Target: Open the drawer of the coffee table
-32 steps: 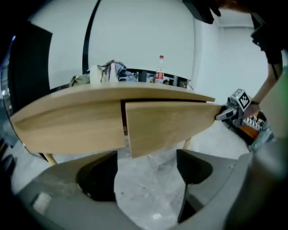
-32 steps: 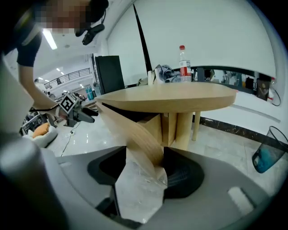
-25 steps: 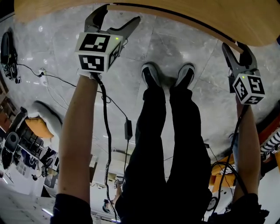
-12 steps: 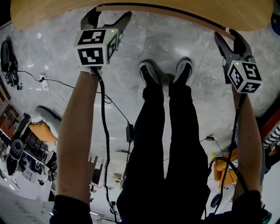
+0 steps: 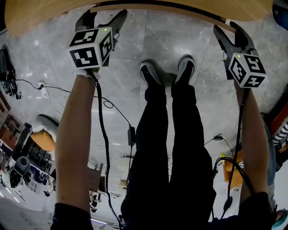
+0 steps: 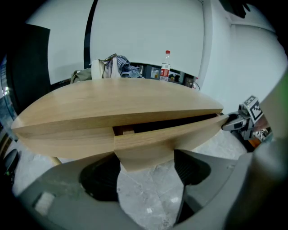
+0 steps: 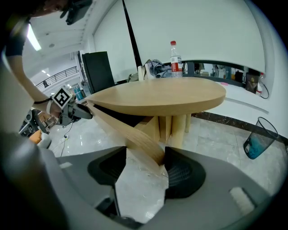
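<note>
The oval wooden coffee table [image 5: 45, 11] fills the top of the head view. Its curved drawer front [image 6: 157, 137] stands slightly out, with a dark gap above it. My left gripper [image 6: 147, 166] straddles the drawer front's left end and its jaws are closing; I see no firm press from the pads. My right gripper [image 7: 144, 164] is shut on the drawer front's [image 7: 130, 132] other end, with both pads against the wood. In the head view the left gripper [image 5: 102, 15] and the right gripper [image 5: 228, 30] both reach the table's near edge.
A plastic bottle [image 7: 175, 54] and a bundle of cloth stand on the tabletop's far side. The person's shoes [image 5: 166, 72] rest on the marble floor between the two arms. Cables [image 5: 108, 103] trail across the floor. A blue-lined bin [image 7: 257, 137] stands to the right.
The left gripper's jaws have narrowed a little around the drawer front's end. Both grippers stay at the table's edge. The head view has tipped slightly, so the table shows less.
</note>
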`<state>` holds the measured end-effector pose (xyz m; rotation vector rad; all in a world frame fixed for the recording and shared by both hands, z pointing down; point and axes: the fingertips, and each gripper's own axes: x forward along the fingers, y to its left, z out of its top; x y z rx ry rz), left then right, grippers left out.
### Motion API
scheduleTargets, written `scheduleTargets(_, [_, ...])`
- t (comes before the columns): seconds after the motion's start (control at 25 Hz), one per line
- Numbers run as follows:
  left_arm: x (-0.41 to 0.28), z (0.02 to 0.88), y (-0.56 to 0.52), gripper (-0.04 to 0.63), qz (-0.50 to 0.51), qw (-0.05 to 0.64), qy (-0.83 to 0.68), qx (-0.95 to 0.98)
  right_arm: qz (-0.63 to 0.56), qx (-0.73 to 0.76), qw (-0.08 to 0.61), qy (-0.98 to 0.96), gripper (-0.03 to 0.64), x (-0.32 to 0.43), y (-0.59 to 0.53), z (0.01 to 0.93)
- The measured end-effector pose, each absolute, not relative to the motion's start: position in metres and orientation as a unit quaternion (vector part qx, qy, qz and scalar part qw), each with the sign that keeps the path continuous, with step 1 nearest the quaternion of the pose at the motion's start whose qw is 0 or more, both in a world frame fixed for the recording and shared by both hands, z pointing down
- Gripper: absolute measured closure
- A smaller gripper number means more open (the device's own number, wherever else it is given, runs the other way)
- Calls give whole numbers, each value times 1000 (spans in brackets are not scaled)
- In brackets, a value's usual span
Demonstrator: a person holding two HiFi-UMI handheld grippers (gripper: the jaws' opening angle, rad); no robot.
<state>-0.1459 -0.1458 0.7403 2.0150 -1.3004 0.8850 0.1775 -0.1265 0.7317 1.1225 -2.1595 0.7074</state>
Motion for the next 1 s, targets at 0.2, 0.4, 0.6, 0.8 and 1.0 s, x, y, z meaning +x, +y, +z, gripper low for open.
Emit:
scheduleTargets(0.2, [-149, 740, -123, 206, 343, 295, -479, 752, 273, 417, 306, -812, 356, 175, -106, 732])
scheduleTargets(0.4, [-149, 740, -99, 206, 347, 304, -482, 745, 280, 414, 309, -809, 354, 175, -82, 732])
scheduleTargets(0.6, [-152, 740, -76, 206, 353, 310, -482, 739, 290, 408, 314, -807, 354, 171, -58, 732])
scheduleTargets(0.8, [-154, 742, -55, 206, 358, 317, -483, 733, 294, 403, 315, -807, 354, 170, -39, 733])
scheduleTargets(1.0, [-153, 742, -38, 206, 361, 321, -484, 729, 301, 399, 319, -805, 354, 170, -23, 734])
